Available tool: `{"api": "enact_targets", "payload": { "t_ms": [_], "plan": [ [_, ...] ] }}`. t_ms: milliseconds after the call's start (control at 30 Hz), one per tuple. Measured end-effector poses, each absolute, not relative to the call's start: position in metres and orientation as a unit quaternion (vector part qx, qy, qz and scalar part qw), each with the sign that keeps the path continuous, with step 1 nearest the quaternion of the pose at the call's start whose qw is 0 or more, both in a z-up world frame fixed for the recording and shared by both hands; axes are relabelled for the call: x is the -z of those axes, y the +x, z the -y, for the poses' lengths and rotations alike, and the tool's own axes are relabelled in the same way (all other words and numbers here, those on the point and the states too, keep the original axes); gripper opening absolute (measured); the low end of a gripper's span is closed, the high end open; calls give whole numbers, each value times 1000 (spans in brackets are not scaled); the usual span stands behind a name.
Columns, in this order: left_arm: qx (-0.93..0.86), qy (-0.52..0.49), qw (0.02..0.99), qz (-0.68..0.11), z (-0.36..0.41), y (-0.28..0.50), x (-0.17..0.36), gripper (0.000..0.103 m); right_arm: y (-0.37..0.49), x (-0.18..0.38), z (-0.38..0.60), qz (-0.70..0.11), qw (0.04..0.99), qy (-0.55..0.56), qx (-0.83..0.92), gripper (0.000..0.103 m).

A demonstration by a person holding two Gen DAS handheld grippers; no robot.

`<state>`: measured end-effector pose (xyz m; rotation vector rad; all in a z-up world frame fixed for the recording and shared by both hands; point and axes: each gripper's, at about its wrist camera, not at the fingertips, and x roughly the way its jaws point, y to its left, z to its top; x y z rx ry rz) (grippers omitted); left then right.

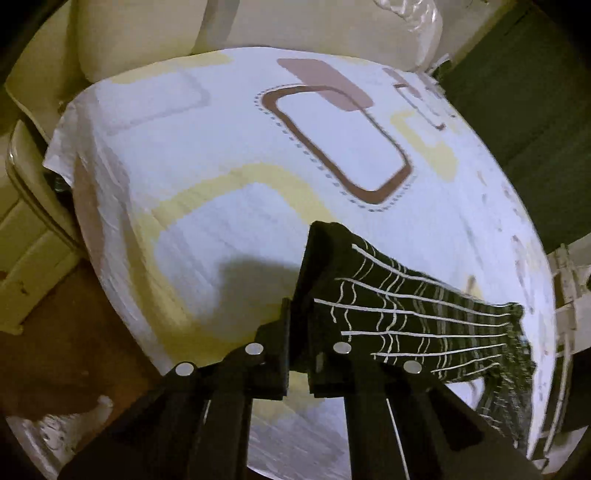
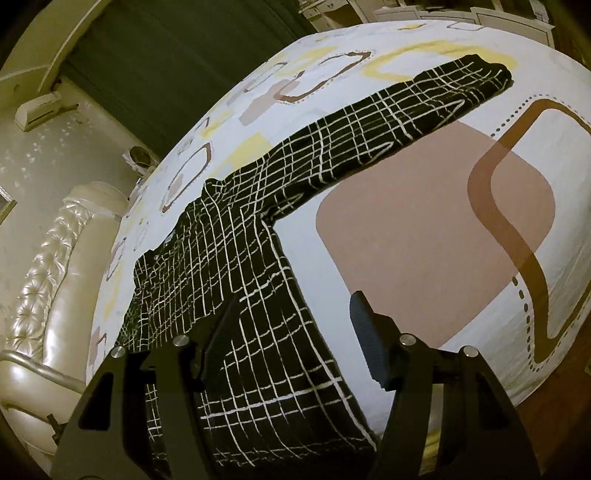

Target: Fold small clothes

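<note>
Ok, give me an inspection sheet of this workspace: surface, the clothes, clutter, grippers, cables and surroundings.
Surface: bed sheet, white with brown and yellow shapes.
Job's things: one black grid-pattern garment, spread out, sleeve stretched away.
Clutter: nothing seen.
Grippers: left gripper shut on a garment edge; right gripper open, one finger over the garment, gripping nothing.
Cables: nothing seen.
Surroundings: tufted headboard, dark curtain, pillow.

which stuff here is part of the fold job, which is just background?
Job:
- black checked garment, spread on the bed
- left tool, shut on the garment's edge
- right tool, open over the garment

Background:
- patterned bedsheet
- padded headboard
- pillow
</note>
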<state>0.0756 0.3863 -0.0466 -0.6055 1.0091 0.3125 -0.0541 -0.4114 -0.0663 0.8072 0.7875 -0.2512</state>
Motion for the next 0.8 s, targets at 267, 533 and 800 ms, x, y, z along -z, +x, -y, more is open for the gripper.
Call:
{"api": "enact_targets", "payload": {
  "t_ms": [267, 533, 800],
  "plan": [
    [-166, -311, 801, -483, -415, 87, 75, 7, -46, 71, 406, -387, 839, 361, 126, 62],
    [-163, -265, 814, -491, -407, 84, 76, 14, -45, 80, 407, -401, 833, 362, 121, 62],
    [-147, -226, 832, -485, -399, 27, 60, 19, -62, 81, 429, -401, 827, 378, 114, 67]
  ]
}}
